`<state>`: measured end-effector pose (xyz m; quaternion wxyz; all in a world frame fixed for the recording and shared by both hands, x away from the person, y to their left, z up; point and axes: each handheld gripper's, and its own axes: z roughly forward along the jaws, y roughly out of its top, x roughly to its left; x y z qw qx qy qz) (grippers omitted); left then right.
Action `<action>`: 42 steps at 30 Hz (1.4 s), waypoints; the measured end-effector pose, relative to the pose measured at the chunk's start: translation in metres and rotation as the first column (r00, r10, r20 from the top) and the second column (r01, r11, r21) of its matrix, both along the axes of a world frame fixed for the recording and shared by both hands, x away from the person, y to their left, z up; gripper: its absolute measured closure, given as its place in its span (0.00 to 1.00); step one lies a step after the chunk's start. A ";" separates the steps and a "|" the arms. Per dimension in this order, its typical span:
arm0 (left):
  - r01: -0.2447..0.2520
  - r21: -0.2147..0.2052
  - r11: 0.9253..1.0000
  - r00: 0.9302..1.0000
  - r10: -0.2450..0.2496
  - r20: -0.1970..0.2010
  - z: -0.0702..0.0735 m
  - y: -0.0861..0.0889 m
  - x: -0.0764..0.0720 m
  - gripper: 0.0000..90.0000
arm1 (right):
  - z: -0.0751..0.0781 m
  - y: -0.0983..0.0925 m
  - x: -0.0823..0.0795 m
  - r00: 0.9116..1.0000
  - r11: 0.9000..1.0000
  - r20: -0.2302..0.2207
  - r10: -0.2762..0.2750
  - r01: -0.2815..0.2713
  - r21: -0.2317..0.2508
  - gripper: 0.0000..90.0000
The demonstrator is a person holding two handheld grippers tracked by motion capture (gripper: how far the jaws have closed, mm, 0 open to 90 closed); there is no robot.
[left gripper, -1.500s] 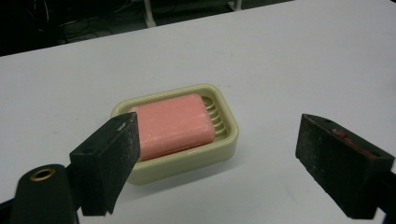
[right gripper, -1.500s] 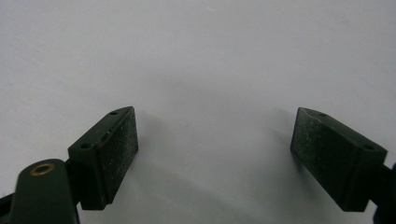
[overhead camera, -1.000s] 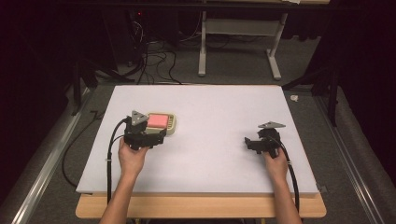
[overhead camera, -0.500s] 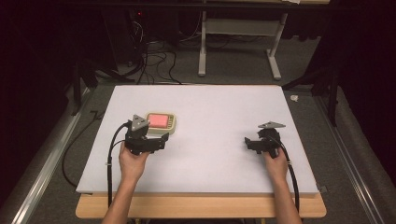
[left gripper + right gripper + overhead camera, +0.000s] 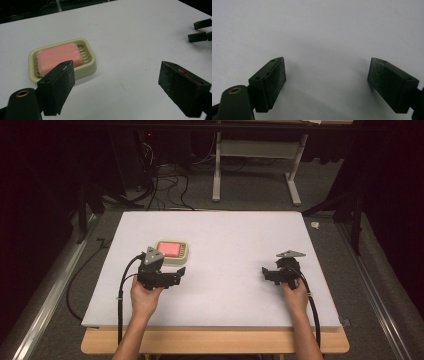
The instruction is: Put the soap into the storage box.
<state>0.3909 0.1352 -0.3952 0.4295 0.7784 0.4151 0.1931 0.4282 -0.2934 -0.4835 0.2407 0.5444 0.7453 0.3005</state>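
Note:
A pink bar of soap (image 5: 169, 248) (image 5: 58, 57) lies in a cream soap dish (image 5: 183, 252) (image 5: 88, 67) on the white table, left of centre. My left gripper (image 5: 176, 274) (image 5: 116, 87) sits just in front of the dish, open, with nothing between its jaws; the dish lies past its left jaw. My right gripper (image 5: 266, 272) (image 5: 327, 82) rests at the right side of the table, open over bare white surface. Its jaw tips (image 5: 198, 36) appear at the far right of the left gripper view.
The white tabletop (image 5: 235, 240) has a wooden front edge (image 5: 215, 342). Behind the table are dark floor, cables (image 5: 160, 185) and a white desk frame (image 5: 255, 155). A metal rail (image 5: 55, 290) runs along the left.
My left gripper has drawn back a little toward the front edge, away from the soap dish. The right gripper has barely moved.

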 end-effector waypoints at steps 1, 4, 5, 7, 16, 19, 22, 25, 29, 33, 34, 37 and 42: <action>0.004 0.003 1.000 1.000 -0.005 0.001 0.000 -0.001 -0.001 0.16 | 0.000 0.000 0.000 1.000 1.000 0.000 0.000 0.000 0.000 0.18; 0.012 -0.003 1.000 1.000 -0.012 -0.001 -0.001 -0.003 -0.002 0.16 | 0.000 0.000 0.000 1.000 1.000 0.000 0.000 0.000 0.000 0.18; 0.018 -0.001 1.000 1.000 -0.018 -0.001 -0.001 -0.004 -0.003 0.16 | 0.000 0.000 0.000 1.000 1.000 0.000 0.000 0.000 0.000 0.18; 0.025 -0.001 1.000 1.000 -0.025 -0.001 -0.002 -0.007 -0.004 0.16 | 0.000 0.000 0.000 1.000 1.000 0.000 0.000 0.000 0.000 0.18; 0.051 -0.009 0.999 0.999 -0.051 -0.009 -0.006 -0.015 -0.007 0.16 | 0.000 0.000 0.000 1.000 1.000 0.000 0.000 0.000 0.000 0.18; 0.056 -0.009 0.998 0.998 -0.056 -0.014 -0.007 -0.017 -0.007 0.16 | 0.000 0.000 0.000 1.000 1.000 0.000 0.000 0.000 0.000 0.18; 0.069 -0.009 0.998 0.997 -0.069 -0.021 -0.010 -0.020 -0.008 0.16 | 0.000 0.000 0.000 1.000 1.000 0.000 0.000 0.000 0.000 0.18; 0.079 -0.005 0.997 0.997 -0.079 -0.025 -0.012 -0.023 -0.009 0.16 | 0.000 0.000 0.000 1.000 1.000 0.000 0.000 0.000 0.001 0.18; 0.100 0.014 0.995 0.994 -0.100 -0.035 -0.015 -0.028 -0.010 0.16 | 0.000 0.000 0.000 1.000 1.000 0.000 0.001 -0.001 0.001 0.18; 0.118 0.024 0.993 0.992 -0.117 -0.040 -0.018 -0.032 -0.010 0.16 | 0.000 0.000 0.000 1.000 1.000 -0.001 0.000 0.000 0.001 0.18; 0.118 0.028 0.993 0.992 -0.117 -0.040 -0.019 -0.033 -0.010 0.16 | 0.000 0.000 0.000 1.000 1.000 -0.001 0.000 0.000 0.002 0.18; 0.121 0.026 0.992 0.992 -0.120 -0.047 -0.022 -0.035 -0.010 0.16 | 0.000 0.000 0.000 1.000 1.000 0.000 0.001 -0.001 0.001 0.18; 0.125 0.028 0.992 0.990 -0.123 -0.063 -0.028 -0.038 -0.009 0.17 | 0.000 0.000 0.000 1.000 1.000 -0.001 0.001 -0.001 0.002 0.18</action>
